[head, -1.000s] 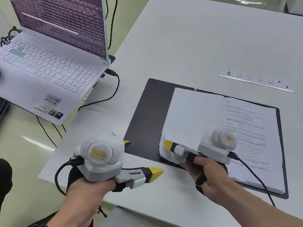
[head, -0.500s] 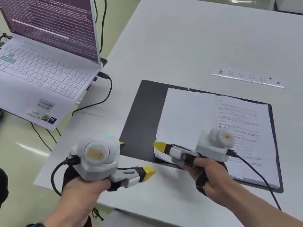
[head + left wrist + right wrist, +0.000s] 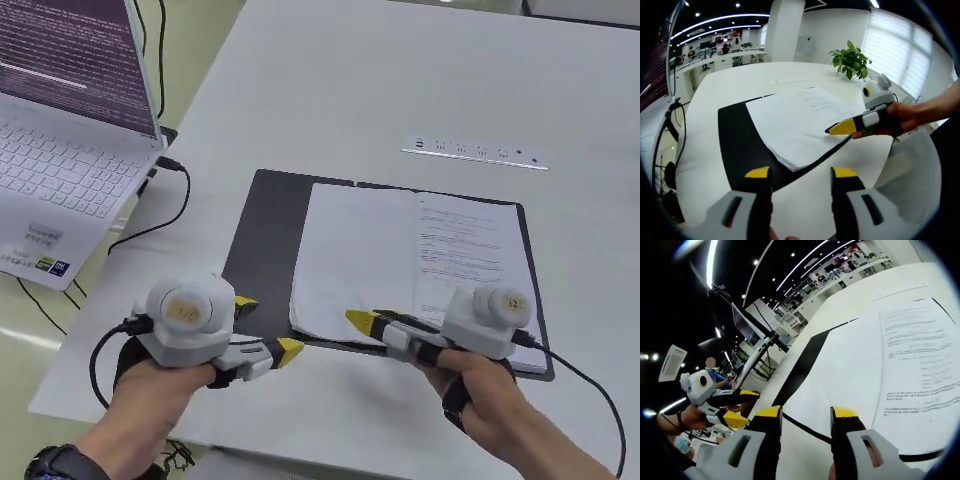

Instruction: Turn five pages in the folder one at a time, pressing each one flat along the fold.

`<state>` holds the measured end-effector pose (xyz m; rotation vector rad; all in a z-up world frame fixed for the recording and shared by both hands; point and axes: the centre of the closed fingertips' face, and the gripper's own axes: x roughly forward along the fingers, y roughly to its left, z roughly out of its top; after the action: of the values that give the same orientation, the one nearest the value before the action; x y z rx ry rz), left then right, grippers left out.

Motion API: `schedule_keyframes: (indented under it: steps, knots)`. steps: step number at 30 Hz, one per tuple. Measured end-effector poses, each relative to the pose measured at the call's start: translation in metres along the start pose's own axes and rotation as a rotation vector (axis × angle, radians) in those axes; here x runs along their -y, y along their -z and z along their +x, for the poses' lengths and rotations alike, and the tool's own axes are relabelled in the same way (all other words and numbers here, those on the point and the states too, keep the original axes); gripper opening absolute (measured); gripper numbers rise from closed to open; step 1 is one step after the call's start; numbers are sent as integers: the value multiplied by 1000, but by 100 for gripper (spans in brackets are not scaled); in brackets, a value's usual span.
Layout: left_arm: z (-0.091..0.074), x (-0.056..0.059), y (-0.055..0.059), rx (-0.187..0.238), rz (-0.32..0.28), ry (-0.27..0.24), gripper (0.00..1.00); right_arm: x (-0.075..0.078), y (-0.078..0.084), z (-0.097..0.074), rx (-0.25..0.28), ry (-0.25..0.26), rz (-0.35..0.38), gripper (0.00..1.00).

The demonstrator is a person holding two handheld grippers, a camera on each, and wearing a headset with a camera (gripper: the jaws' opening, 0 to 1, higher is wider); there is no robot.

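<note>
The left gripper [image 3: 801, 172] has its jaws moderately wide with nothing between them, poised over the bare strip of surface [image 3: 330, 400] by the folder's front left corner. The right gripper [image 3: 806, 412] also has its jaws well apart and empty. Its yellow tip lies at the front edge of the left page [image 3: 350, 250]; whether it touches the paper I cannot tell. The black folder [image 3: 262, 235] lies open and flat near the surface's front edge. Its left page is blank, and the right page [image 3: 470, 255] carries printed lines too small to read. Off the surface's left edge sits a laptop [image 3: 60, 160], its screen text and stickers unreadable. Behind the folder, past a power strip [image 3: 475, 153], the surface is open.
</note>
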<state>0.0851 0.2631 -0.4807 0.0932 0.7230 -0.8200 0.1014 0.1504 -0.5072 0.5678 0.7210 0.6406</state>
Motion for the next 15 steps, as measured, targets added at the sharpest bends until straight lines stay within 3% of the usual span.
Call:
schedule_keyframes:
  steps: [7, 15]
  knots:
    - [19, -2, -7, -12, 18, 32, 26, 17, -11, -21, 51, 50, 20, 33]
    - [48, -3, -8, -40, 20, 57, 16, 26, -13, -31, 82, 77, 43, 30]
